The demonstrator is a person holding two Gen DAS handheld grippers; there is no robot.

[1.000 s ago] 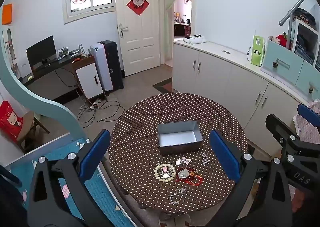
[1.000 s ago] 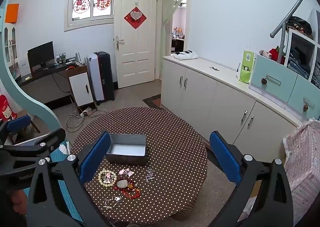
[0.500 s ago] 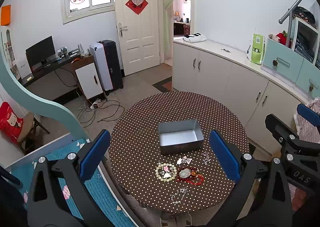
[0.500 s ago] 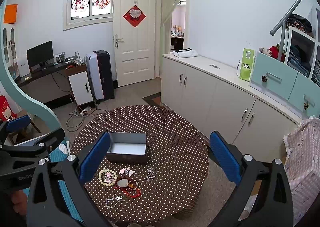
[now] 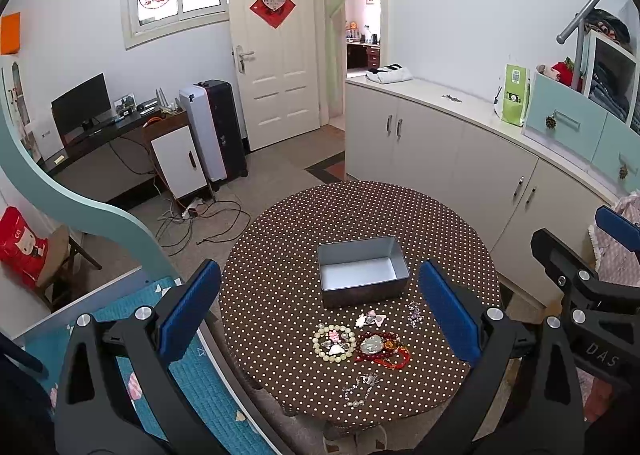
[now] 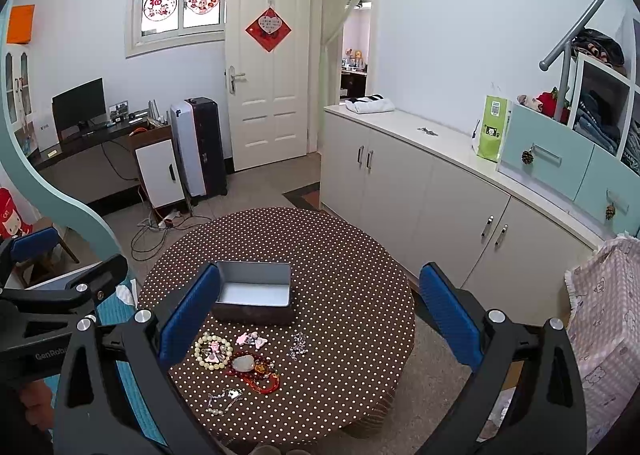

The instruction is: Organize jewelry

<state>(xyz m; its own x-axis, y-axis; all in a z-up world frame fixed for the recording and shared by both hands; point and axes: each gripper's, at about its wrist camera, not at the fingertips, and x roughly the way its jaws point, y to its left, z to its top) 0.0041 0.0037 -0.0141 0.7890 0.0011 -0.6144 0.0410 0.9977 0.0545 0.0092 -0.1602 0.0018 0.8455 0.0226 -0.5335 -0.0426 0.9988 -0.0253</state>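
Note:
An empty grey metal tin [image 5: 362,273] [image 6: 253,295] stands on a round brown polka-dot table [image 5: 360,211] [image 6: 340,255]. In front of it lie a pale bead bracelet [image 5: 335,342] [image 6: 213,347], a red bead string with a grey pendant [image 5: 382,347] [image 6: 256,369], pink pieces [image 5: 371,319] [image 6: 251,339], a small silver chain [image 5: 414,313] [image 6: 298,345] and a pearl chain [image 5: 360,389] [image 6: 223,401]. My left gripper [image 5: 320,315] is open, high above the jewelry. My right gripper [image 6: 320,315] is open, high above the table's right part. Both are empty.
White cabinets [image 5: 440,143] run along the right wall. Cables [image 5: 200,223] lie on the floor behind the table. A teal mat [image 5: 192,375] lies left of the table. A pink checked cloth [image 6: 604,315] is at the right. The other gripper shows at each view's edge.
Both views have shifted only slightly; the table and jewelry sit a little lower and nearer in frame. Nothing on the table has moved. Both grippers stay open.

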